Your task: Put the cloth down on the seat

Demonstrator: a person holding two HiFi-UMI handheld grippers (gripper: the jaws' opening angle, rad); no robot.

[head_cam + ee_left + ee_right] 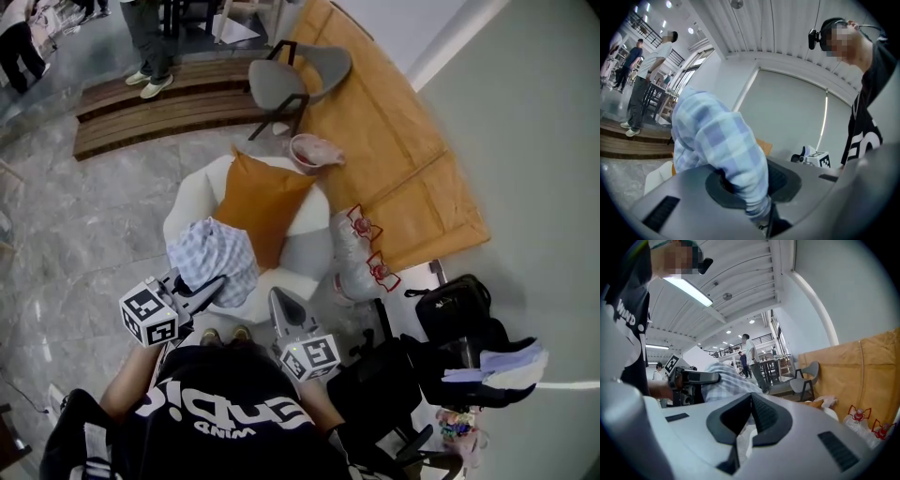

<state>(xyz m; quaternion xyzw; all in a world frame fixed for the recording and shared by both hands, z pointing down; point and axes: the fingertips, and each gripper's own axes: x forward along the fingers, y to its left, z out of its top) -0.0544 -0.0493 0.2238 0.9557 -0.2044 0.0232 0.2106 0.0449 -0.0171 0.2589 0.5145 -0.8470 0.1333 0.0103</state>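
Blue-checked cloth (217, 258) hangs centre-left in the head view, pinched in our left gripper (200, 283) over the white seat (187, 211), ready for lowering; our right gripper (277, 296), closed and empty, sits aside.

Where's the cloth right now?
Head view, left of centre: the cloth is bunched in the left gripper, shut on it, above the front-left edge of the white seat, beside the orange cushion.

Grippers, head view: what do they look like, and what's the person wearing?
The left gripper and right gripper are smooth light-grey shells tapering to dark ribbed pads. Each carries a white cube with black square markers. The person wears a black T-shirt with white lettering.
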